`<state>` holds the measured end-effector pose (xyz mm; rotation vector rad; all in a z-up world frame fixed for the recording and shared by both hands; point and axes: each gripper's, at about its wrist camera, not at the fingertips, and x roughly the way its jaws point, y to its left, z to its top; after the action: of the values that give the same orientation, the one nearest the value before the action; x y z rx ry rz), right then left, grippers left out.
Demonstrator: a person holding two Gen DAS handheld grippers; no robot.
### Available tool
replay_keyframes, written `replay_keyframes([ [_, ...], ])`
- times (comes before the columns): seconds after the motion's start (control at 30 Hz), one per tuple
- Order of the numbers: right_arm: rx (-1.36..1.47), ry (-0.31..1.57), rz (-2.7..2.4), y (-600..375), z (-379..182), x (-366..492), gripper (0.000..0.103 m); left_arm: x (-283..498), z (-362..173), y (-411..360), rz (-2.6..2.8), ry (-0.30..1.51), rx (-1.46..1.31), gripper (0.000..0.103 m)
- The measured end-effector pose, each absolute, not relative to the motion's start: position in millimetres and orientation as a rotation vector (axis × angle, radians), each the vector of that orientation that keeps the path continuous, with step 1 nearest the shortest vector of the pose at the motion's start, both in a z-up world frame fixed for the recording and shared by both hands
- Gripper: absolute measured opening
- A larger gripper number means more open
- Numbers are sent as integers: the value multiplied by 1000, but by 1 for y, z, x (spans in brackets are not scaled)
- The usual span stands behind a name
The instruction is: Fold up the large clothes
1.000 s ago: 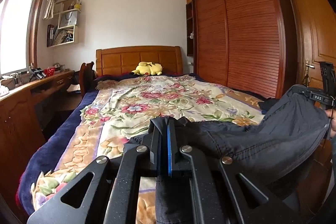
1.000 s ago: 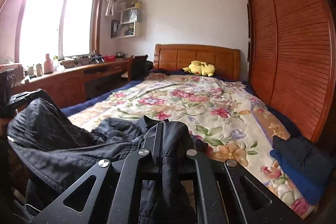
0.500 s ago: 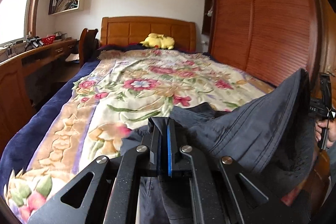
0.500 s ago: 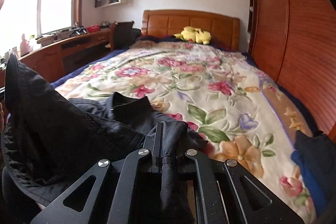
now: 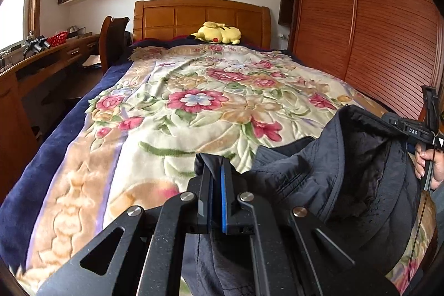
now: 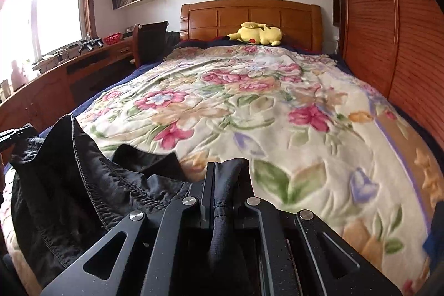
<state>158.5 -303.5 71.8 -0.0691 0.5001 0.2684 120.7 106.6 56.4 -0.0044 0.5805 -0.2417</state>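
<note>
Left gripper: jaws closed on a pinch of the dark garment. Right gripper: jaws closed on another bunched edge of the same garment. The cloth hangs slack between the two, part raised, part resting on the floral blanket near the foot edge of the bed. A hand grips the right tool at the left view's right margin. Far end: yellow plush against the headboard; wardrobe along the bed's right side.

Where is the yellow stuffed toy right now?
In both views the yellow stuffed toy lies at the far end of the bed, against the wooden headboard.
</note>
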Motion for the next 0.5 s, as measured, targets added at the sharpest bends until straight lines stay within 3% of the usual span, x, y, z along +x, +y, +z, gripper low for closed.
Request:
replay_keyframes([
  [0.3,-100,632,221,-291,45,205,10,154,28,105,-215,679,28,5],
  [0.4,-59,668,236,-295,42,215,23,150,26,106,-217,682,34,6],
  [0.47,-8,704,280,-301,43,218,42,145,27,108,-226,685,31,9],
  [0.5,6,709,293,-304,43,218,46,139,28,110,-231,682,30,14],
])
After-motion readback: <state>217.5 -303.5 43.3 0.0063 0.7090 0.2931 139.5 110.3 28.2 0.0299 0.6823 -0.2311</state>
